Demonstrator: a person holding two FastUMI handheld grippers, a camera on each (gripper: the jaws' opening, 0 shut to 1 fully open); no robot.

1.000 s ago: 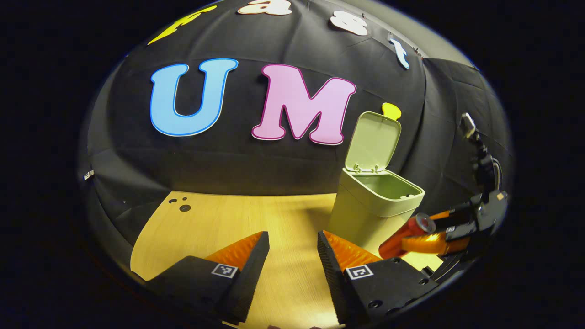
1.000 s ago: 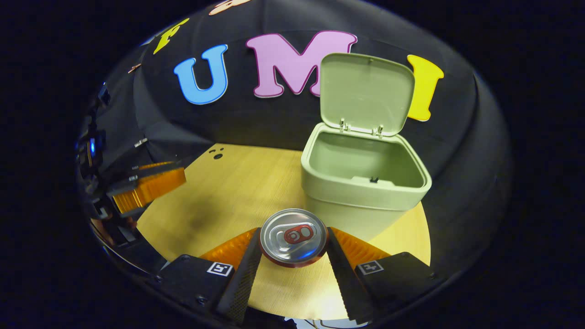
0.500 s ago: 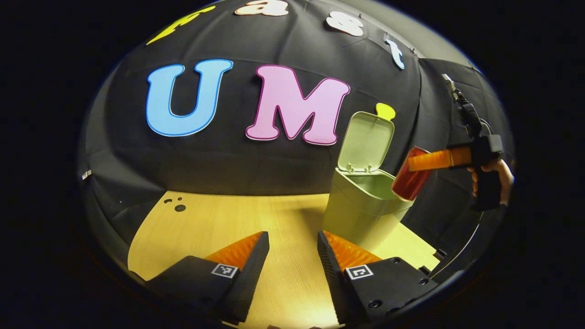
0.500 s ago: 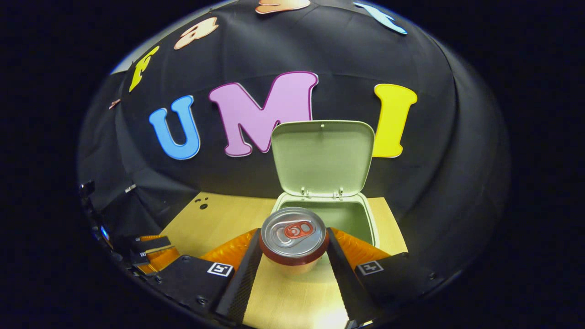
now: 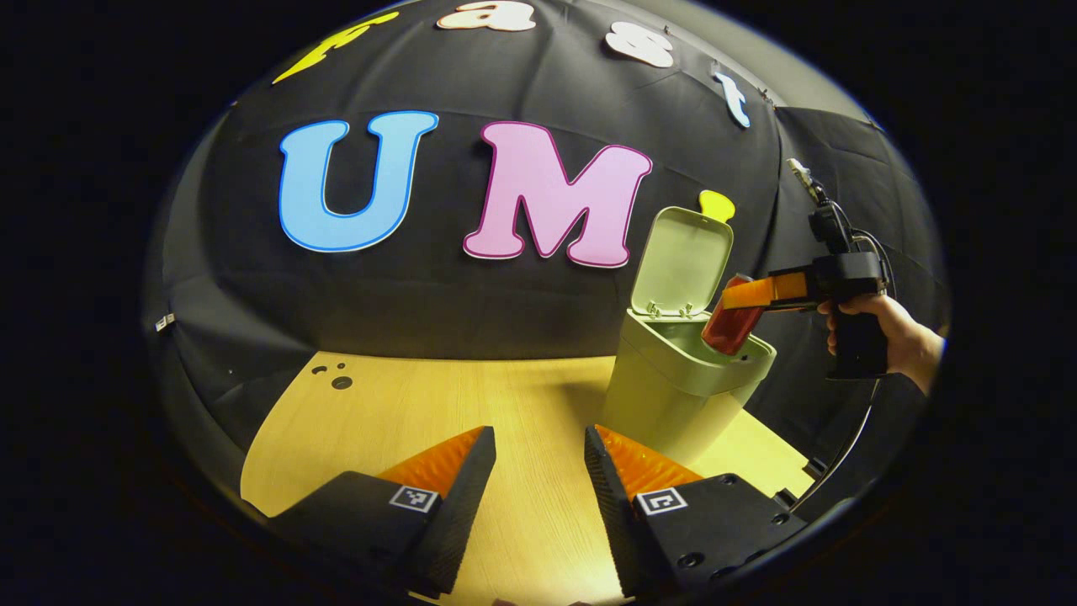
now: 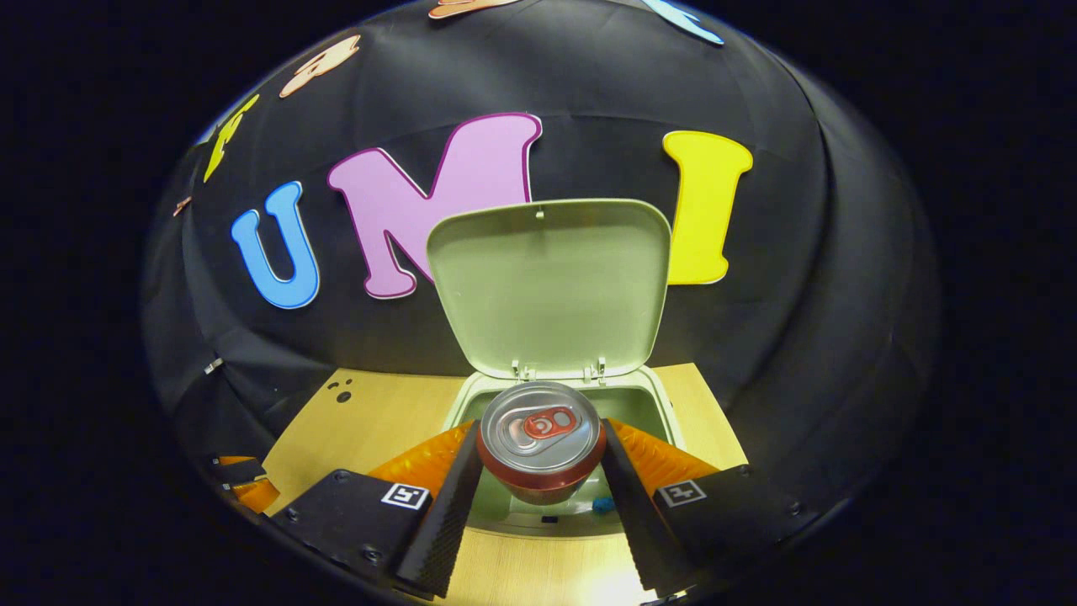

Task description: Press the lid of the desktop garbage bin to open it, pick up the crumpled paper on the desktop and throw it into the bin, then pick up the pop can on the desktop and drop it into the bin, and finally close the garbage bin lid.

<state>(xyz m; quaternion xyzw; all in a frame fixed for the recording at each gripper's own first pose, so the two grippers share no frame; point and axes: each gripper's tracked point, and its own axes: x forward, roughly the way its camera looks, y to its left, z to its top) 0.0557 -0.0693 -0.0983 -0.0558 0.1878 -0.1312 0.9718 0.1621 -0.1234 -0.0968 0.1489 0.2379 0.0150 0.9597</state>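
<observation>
A pale green desktop bin (image 5: 673,383) stands on the wooden table with its lid (image 6: 547,286) swung up against the wall. My right gripper (image 6: 541,450) is shut on a red pop can (image 6: 541,442), whose silver top faces the camera. The can hangs over the bin's open mouth (image 6: 639,408). In the left gripper view that right gripper (image 5: 787,290) holds the can (image 5: 730,324) tilted above the bin's rim, a hand (image 5: 896,332) on its handle. My left gripper (image 5: 538,459) stands open, low over the table, left of the bin. The bin's inside is mostly hidden.
The wooden table (image 5: 404,404) stretches left of the bin, with small holes (image 5: 336,379) near its far left corner. The black cloth wall stands close behind the bin. In the right gripper view the left gripper (image 6: 240,484) shows at the lower left.
My right gripper has carried the can up from beside the bin and forward, so it now hangs over the open mouth. The left gripper has hardly moved.
</observation>
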